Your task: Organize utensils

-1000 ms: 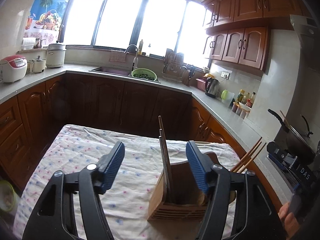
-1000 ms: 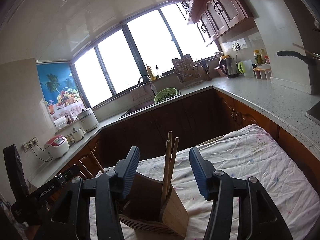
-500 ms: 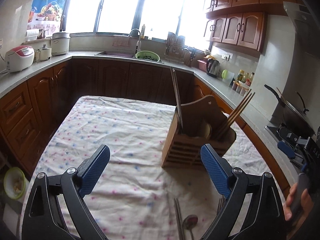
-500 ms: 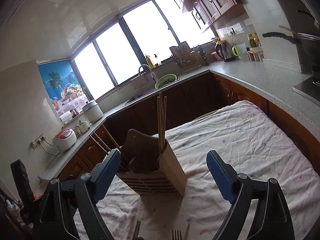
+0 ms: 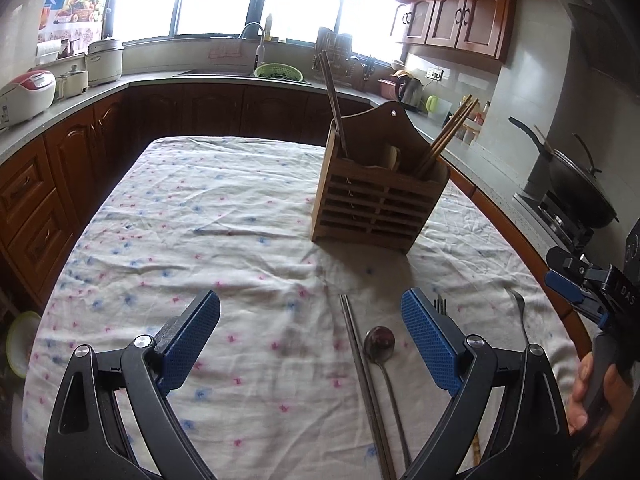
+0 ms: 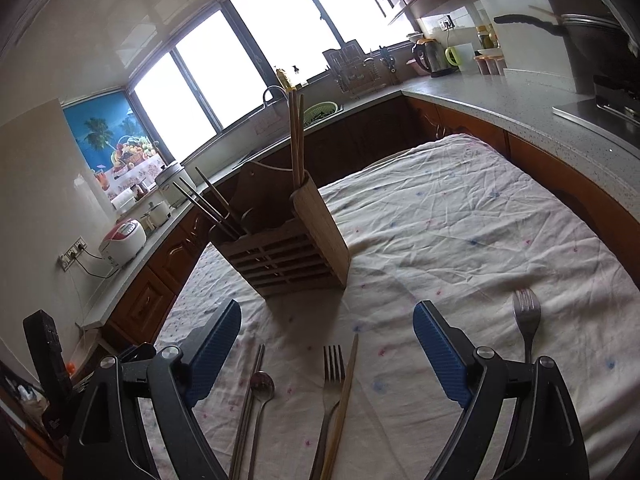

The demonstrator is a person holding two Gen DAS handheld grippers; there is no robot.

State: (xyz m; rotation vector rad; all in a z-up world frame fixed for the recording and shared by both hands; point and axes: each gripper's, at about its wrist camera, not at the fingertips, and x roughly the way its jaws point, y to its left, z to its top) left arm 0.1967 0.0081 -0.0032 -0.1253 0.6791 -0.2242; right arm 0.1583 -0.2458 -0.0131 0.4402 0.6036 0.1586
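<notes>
Both grippers, left gripper (image 5: 310, 340) and right gripper (image 6: 327, 354), gape wide, empty; slatted wooden utensil holder (image 5: 378, 200) at twelve o'clock, steel spoon (image 5: 380, 340) between.

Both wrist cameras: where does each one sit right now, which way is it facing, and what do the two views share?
Left wrist: on the left gripper, angled down the table; its open fingers, the right gripper and a hand show.
Right wrist: on the right gripper, angled down toward the window corner; its open fingers show.
Shared: wooden utensil holder, metal chopsticks, spoon, tablecloth.
</notes>
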